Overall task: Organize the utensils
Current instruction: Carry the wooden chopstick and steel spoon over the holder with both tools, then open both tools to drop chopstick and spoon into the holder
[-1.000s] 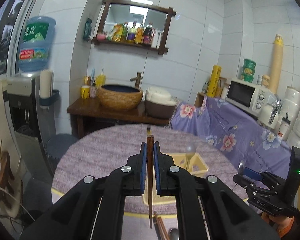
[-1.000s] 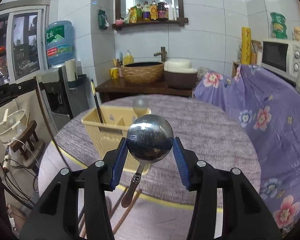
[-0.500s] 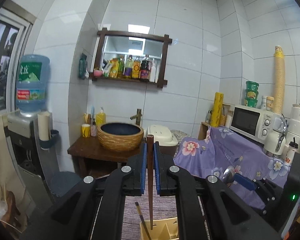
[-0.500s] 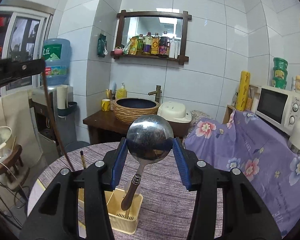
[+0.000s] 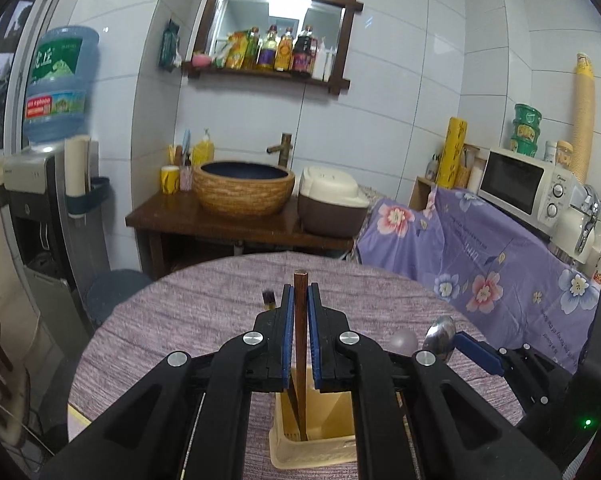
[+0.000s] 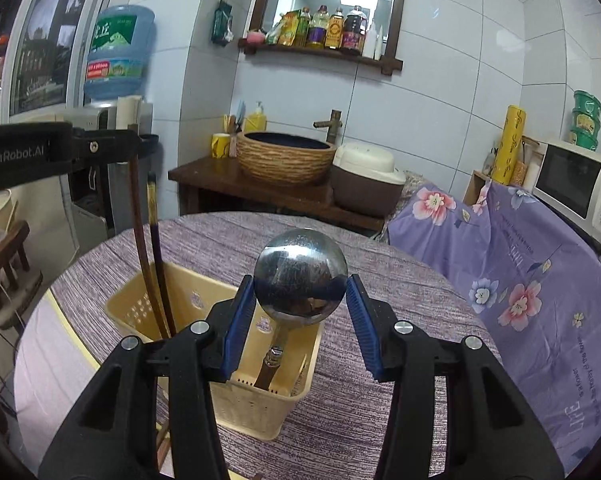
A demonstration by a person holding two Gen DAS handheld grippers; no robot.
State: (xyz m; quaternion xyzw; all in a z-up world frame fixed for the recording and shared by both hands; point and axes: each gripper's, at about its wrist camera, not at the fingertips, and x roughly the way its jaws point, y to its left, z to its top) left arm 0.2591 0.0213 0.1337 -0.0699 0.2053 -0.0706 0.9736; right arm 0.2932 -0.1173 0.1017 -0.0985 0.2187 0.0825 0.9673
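Yellow caddy (image 6: 236, 392) crowded by chopsticks (image 6: 156, 280) and spoon (image 6: 300, 276), purple tabletop (image 6: 400, 280) around it open

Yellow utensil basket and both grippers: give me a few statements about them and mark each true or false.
1. The left gripper is shut on a brown chopstick. True.
2. The right gripper holds a fork. False: it holds a metal spoon by the bowl.
3. The spoon's handle points down into the yellow basket. True.
4. The basket stands on the purple flowered cloth. False: it stands on the round table.
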